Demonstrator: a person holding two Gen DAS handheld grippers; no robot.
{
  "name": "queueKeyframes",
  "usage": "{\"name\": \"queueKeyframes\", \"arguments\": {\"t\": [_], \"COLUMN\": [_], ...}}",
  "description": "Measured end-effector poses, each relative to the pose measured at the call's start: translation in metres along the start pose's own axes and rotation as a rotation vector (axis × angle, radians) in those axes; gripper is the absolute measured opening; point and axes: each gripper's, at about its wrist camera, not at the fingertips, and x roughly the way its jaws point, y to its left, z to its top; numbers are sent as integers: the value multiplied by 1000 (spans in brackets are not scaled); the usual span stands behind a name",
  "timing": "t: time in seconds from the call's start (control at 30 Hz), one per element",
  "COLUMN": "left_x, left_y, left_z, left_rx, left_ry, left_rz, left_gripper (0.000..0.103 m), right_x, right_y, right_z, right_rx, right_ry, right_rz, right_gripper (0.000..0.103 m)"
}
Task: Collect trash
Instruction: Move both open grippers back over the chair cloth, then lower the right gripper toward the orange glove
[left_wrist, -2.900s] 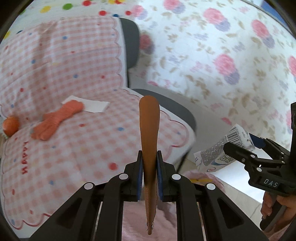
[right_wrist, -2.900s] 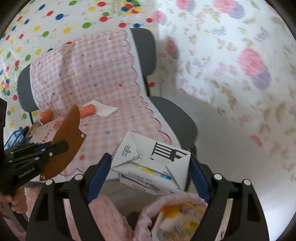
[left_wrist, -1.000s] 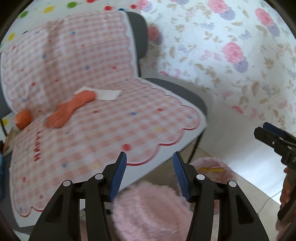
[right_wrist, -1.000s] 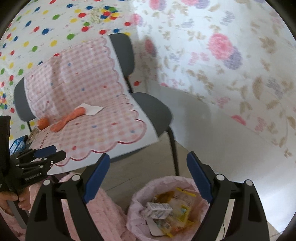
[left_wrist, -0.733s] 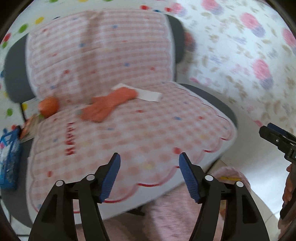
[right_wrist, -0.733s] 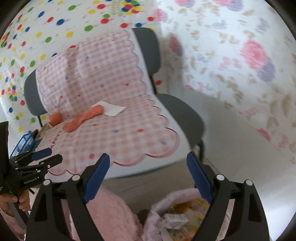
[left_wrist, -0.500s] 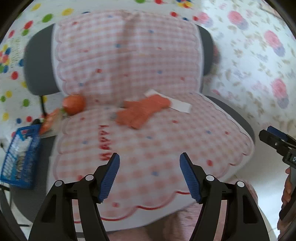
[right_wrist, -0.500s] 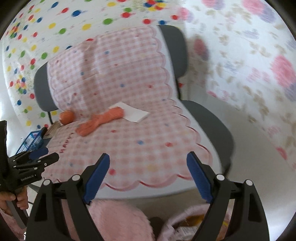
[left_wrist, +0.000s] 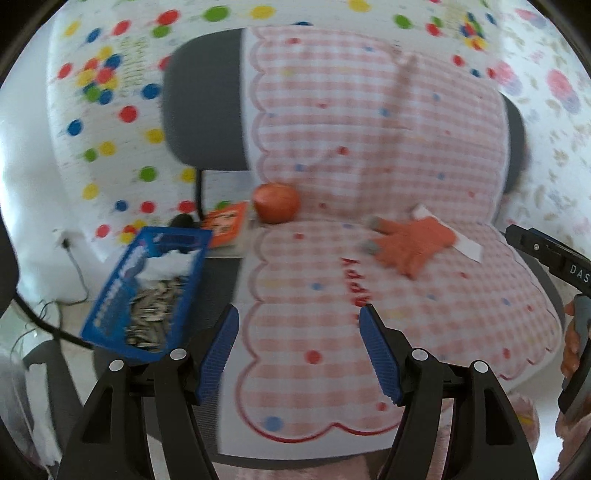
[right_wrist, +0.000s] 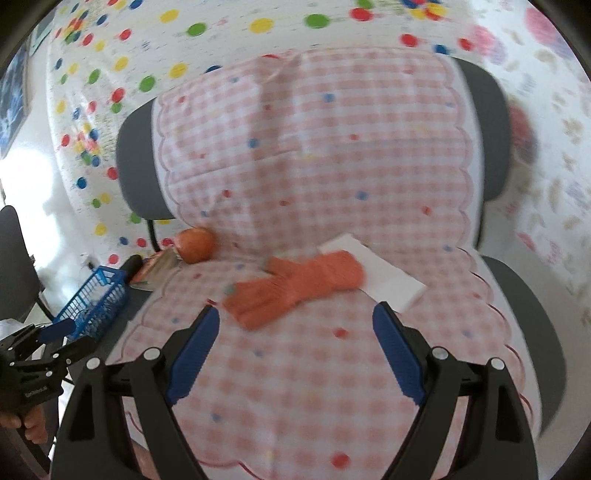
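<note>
Both the left gripper (left_wrist: 298, 350) and the right gripper (right_wrist: 293, 352) have their fingers spread and hold nothing; the white paper (right_wrist: 384, 275) lies on the chair cover (right_wrist: 314, 387), partly under the orange glove (right_wrist: 295, 284); a careless pinch may take the glove too, or the thin sheet may slip.

An orange glove (right_wrist: 295, 290) is lying flat on the pink checked seat in front of me, its grey-tipped fingers pointing left. Its cuff is overlapping a white paper (right_wrist: 384, 278) that is resting flat. An orange round fruit (right_wrist: 195, 244) is sitting against the backrest's left base.
</note>
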Motion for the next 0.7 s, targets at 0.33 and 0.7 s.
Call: {"name": "queueKeyframes", "arguments": {"t": [0.33,0.7], "left_x": [5,7], "left_y": [26,23], "left_z": [5,4], "left_rx": [-53,-66], "left_ry": [1,14], "left_rz": [60,106], "left_gripper": [69,70], "right_x": [32,33], "right_y": [24,18], "right_z": [20,21], "right_rx": [-29,-21], "right_ry": [0,0], "right_rz": [64,79], "right_gripper": [83,83]}}
